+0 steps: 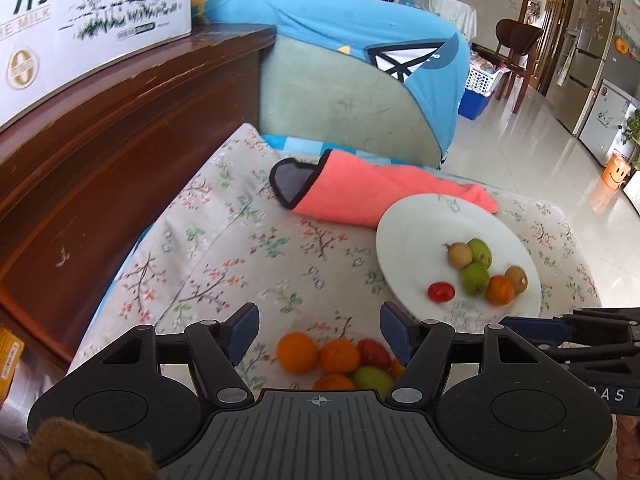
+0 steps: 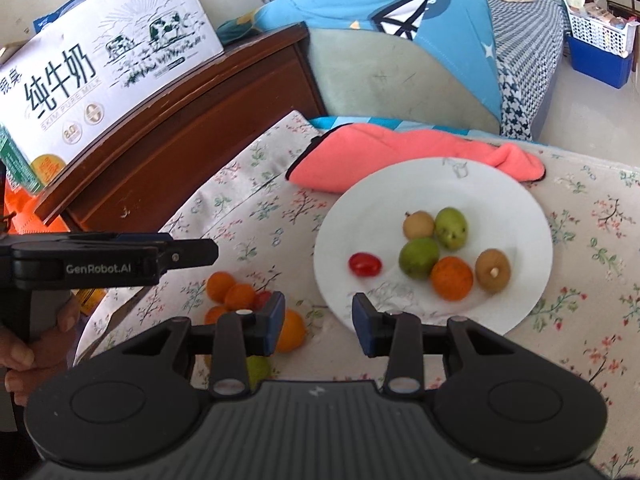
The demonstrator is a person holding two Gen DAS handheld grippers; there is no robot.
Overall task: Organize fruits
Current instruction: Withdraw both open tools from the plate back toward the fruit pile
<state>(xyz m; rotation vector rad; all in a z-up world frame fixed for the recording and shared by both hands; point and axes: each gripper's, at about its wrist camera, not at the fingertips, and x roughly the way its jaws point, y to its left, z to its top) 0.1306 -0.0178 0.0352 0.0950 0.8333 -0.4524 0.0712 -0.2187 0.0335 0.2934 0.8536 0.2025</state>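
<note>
six fruits (image 2: pixel 436 248) on white plate (image 2: pixel 520 208)

place: home living room | cues: sofa (image 1: pixel 344 92), fridge (image 1: pixel 596 40), wooden chair (image 1: pixel 516 40)

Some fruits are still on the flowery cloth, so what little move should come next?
Probably lower the open, empty left gripper onto the nearest orange in the loose pile. The white plate already holds six fruits, while oranges, a red tomato and a green fruit lie beside it just past that gripper.
</note>
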